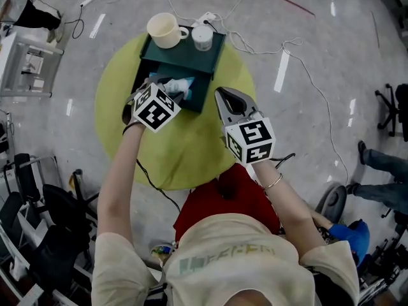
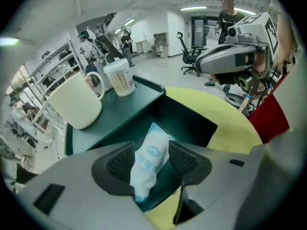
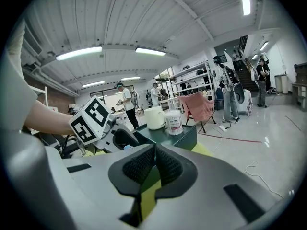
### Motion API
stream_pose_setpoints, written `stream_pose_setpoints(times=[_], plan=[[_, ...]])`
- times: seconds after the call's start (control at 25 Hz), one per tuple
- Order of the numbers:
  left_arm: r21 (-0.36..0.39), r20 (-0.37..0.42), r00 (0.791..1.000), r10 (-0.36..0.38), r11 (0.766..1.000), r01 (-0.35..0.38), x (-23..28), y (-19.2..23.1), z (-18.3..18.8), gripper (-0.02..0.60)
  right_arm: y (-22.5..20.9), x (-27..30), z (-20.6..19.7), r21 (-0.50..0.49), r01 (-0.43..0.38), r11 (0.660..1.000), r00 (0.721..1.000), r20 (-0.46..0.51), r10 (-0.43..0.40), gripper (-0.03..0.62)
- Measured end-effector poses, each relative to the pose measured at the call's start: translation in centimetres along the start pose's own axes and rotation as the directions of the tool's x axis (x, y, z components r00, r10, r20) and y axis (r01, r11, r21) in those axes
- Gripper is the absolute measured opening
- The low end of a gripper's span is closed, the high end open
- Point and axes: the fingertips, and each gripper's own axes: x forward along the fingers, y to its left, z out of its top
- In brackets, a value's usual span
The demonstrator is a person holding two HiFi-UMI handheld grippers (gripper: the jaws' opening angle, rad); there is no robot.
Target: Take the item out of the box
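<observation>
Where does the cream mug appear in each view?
Head view: mug at top centre, on the dark green box.
Left gripper view: mug at middle left, large.
Right gripper view: mug at centre, small.
Shared landmark: the white jar beside it.

The box [image 1: 185,59] stood on the table [image 1: 185,155]; a mug [image 1: 164,29] sat on its top's left, a jar [image 1: 202,37] on its right, a packet [image 1: 180,86] inside it.
</observation>
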Motion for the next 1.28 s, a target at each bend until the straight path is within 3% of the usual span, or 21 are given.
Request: stream_pose_setpoints(times=[0.4, 0.6, 0.88, 1.28], plan=[[0.136, -0.117, 0.988, -0.102, 0.984, 0.118, 1.3, -0.4, 0.2, 0.212, -0.3, 0.9, -0.7, 0.012, 0.001, 1.0, 0.999, -0.033, 0.0, 0.037], [0.175, -0.173, 0.978, -0.12, 0.973, 0.151, 1.9, -0.5, -0.4, 0.212, -0.5, 1.2, -1.0, 0.018, 0.004, 1.0, 0.999, -0.043, -0.003, 0.037], [0.17, -0.227, 0.963, -0.146, 0.968, 0.186, 2.7, -0.7, -1.2, 0.212, -0.6, 1.4, -1.3, 0.023, 0.005, 1.0, 0.998, -0.058, -0.004, 0.037], [0.136, -0.21, 0.96, -0.185, 0.967, 0.216, 3.2, -0.6, -1.2, 0.212, -0.9, 2.0, -1.8, 0.036, -0.001, 0.999, 0.997, -0.079, 0.003, 0.037]])
